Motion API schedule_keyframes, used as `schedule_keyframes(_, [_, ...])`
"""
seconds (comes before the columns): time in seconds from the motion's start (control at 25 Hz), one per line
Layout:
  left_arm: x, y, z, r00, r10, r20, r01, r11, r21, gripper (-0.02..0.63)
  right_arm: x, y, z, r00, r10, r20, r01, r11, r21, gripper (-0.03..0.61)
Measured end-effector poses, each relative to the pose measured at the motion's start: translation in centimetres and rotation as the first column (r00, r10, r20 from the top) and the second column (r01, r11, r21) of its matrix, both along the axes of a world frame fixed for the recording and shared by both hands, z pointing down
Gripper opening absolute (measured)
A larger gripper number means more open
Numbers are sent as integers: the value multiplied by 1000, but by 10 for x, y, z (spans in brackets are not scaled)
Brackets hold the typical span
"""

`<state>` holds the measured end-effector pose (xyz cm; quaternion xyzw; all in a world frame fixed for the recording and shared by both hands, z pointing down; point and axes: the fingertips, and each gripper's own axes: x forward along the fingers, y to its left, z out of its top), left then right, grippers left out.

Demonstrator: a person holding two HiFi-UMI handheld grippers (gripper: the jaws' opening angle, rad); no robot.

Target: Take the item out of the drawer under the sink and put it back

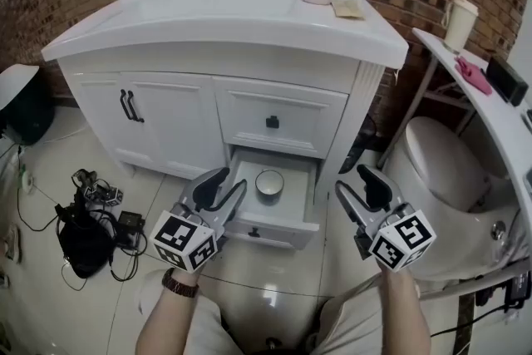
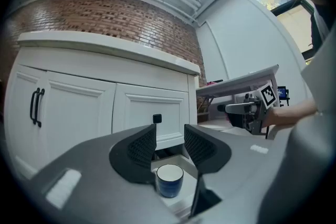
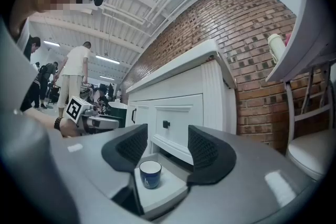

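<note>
The lower white drawer [image 1: 275, 226] of the white sink cabinet [image 1: 166, 108] stands pulled out, while the drawer above it with the small black knob [image 1: 272, 122] is closed. A small dark blue cup with a white inside [image 1: 268, 182] stands upright in the open drawer, near its middle.

The left gripper [image 1: 226, 185] hovers at the drawer's front left corner. Its black ribbed pads [image 2: 140, 145] are spread, with nothing pressed between them, and the cup [image 2: 169, 180] shows beyond and below the gap.

The right gripper [image 1: 357, 187] hangs just right of the drawer, clear of it. Its jaws are also released and empty, and its view shows the cup [image 3: 150, 173] untouched in the drawer below.
</note>
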<state>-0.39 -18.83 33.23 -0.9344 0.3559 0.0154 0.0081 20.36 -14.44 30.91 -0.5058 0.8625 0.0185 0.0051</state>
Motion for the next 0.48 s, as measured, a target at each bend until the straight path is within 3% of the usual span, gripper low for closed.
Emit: schedule_keyframes(0.48, [23,11,7,997,54,55,-54,998,11,186,1,3,4,1000,1,-22,-1,1000,-12,230])
